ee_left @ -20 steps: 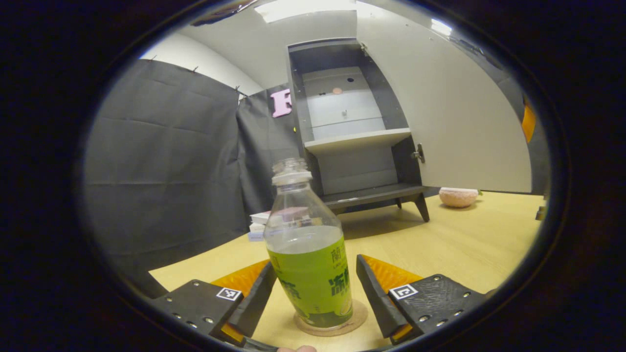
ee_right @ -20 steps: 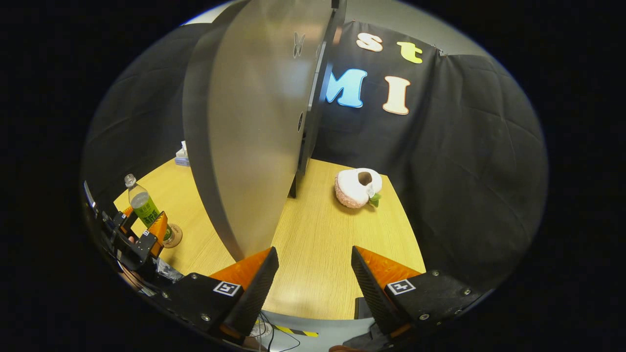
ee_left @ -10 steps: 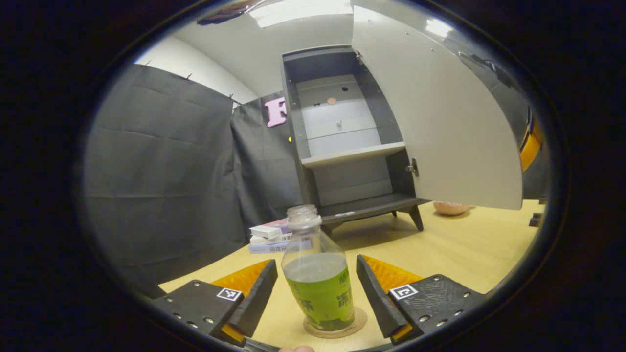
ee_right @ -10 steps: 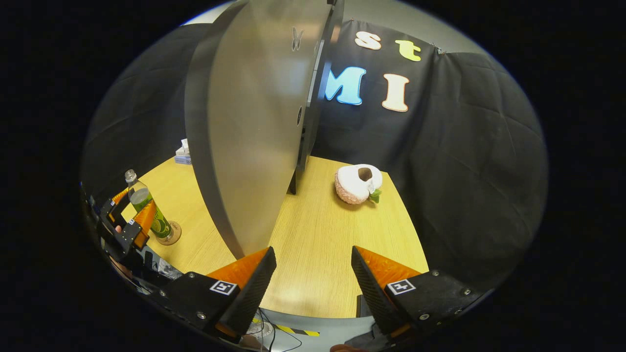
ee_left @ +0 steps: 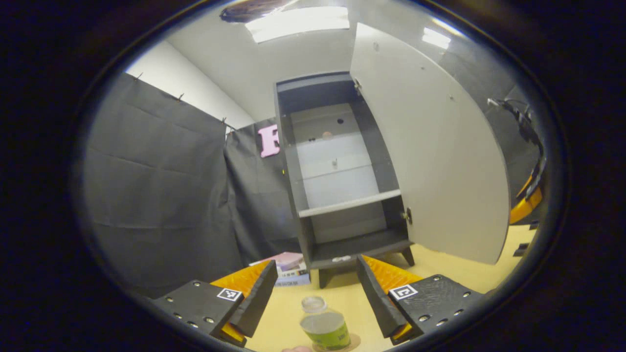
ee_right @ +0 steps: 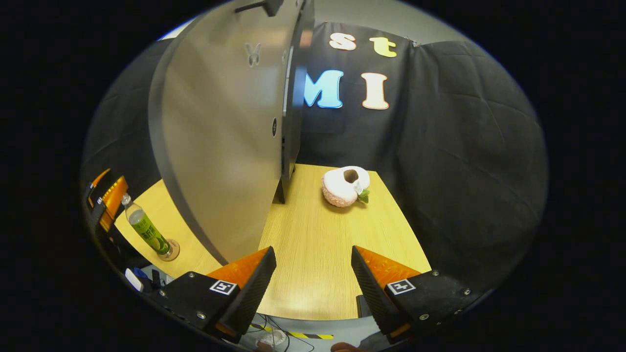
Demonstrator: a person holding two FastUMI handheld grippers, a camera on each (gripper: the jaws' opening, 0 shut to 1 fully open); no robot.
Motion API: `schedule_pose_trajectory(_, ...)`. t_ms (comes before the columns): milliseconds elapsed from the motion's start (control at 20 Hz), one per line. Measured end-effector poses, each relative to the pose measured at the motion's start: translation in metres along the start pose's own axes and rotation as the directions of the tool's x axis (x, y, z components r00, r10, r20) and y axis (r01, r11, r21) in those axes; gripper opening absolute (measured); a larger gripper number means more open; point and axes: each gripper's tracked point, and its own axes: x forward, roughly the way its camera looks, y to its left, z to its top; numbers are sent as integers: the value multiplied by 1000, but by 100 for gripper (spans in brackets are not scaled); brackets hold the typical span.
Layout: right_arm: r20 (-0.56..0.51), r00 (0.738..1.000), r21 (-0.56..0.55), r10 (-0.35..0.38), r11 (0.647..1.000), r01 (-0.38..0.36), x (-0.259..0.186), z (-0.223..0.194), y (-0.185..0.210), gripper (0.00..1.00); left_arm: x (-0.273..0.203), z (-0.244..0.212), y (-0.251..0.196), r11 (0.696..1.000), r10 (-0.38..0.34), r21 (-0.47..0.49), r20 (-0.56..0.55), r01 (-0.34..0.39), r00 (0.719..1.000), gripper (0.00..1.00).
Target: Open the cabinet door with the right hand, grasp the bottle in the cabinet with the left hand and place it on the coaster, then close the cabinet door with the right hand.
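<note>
A staged recording booth, not a real home: black cloth [ee_right: 464, 146] hangs as walls around one wooden table [ee_right: 323, 254], where a small grey cabinet [ee_left: 337, 186] stands under ceiling strip lights [ee_left: 298, 19], cables [ee_right: 274, 326] trailing off the table's edge.

bottle [ee_right: 145, 230] label print, illegible

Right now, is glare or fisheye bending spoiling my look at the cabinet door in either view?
Left gripper view: ceiling lights glare on the top of the cabinet door, whose free edge bows from the fisheye; the bottle on its coaster is still readable. Right gripper view: a soft bright sheen covers the door's face and its edge curves strongly, yet the table grain stays sharp.
</note>
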Motion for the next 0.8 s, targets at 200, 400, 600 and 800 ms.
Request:
schedule_pose_trajectory(200,94,995,83,-35,996,28,-8,47,-20,96,28,96,19,1000,-1,9,122,0,993,97)
schedule_pose_trajectory(400,207,977,176,-52,984,15,-20,110,-34,96,59,155,19,999,-22,-45,158,30,987,93)
schedule_pose_trajectory(600,384,923,199,-33,979,-48,-60,197,-33,93,94,141,-5,989,-100,-112,1,100,995,93)
schedule_pose_trajectory(800,540,839,186,-63,981,-47,-102,258,-35,91,105,152,-14,976,-174,-141,-28,169,984,93)
